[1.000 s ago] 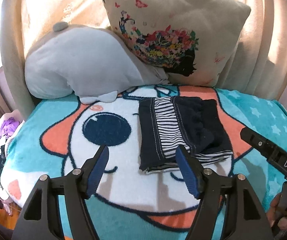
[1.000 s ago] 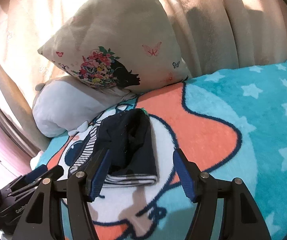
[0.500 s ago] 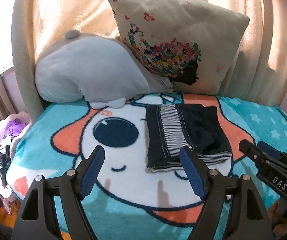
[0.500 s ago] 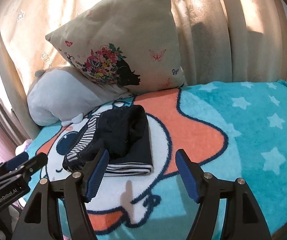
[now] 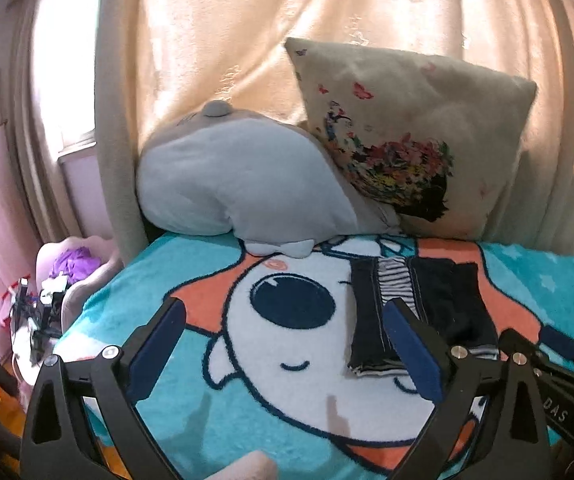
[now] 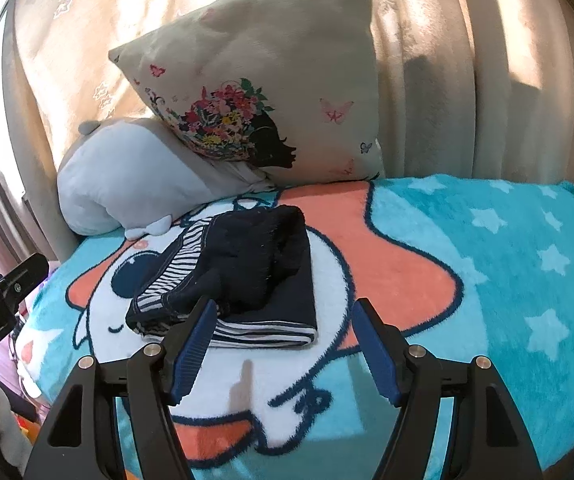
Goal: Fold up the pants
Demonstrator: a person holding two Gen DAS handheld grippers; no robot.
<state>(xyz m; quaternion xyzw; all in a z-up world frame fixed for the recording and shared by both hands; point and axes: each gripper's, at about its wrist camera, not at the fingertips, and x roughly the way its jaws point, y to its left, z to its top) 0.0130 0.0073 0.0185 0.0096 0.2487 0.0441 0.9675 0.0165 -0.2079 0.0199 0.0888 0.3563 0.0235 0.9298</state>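
The folded pants (image 6: 247,272) are found on the blanket (image 6: 487,264), near edge partly hidden by the right gripper (image 6: 283,354). Both the right and left gripper (image 5: 283,356) are held with jaws open, empty. "DAS" is read; "obot.AI" is cut off.

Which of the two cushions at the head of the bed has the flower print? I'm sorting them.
The beige square pillow, propped upright against the curtain. The grey plush cushion beside it is plain and rounded, lying lower on the blanket.

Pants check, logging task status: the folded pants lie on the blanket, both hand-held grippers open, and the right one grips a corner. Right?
Not quite. In the right wrist view the right hand-held gripper is open and holds nothing; the folded pants lie free on the blanket. The left hand-held gripper is open too.
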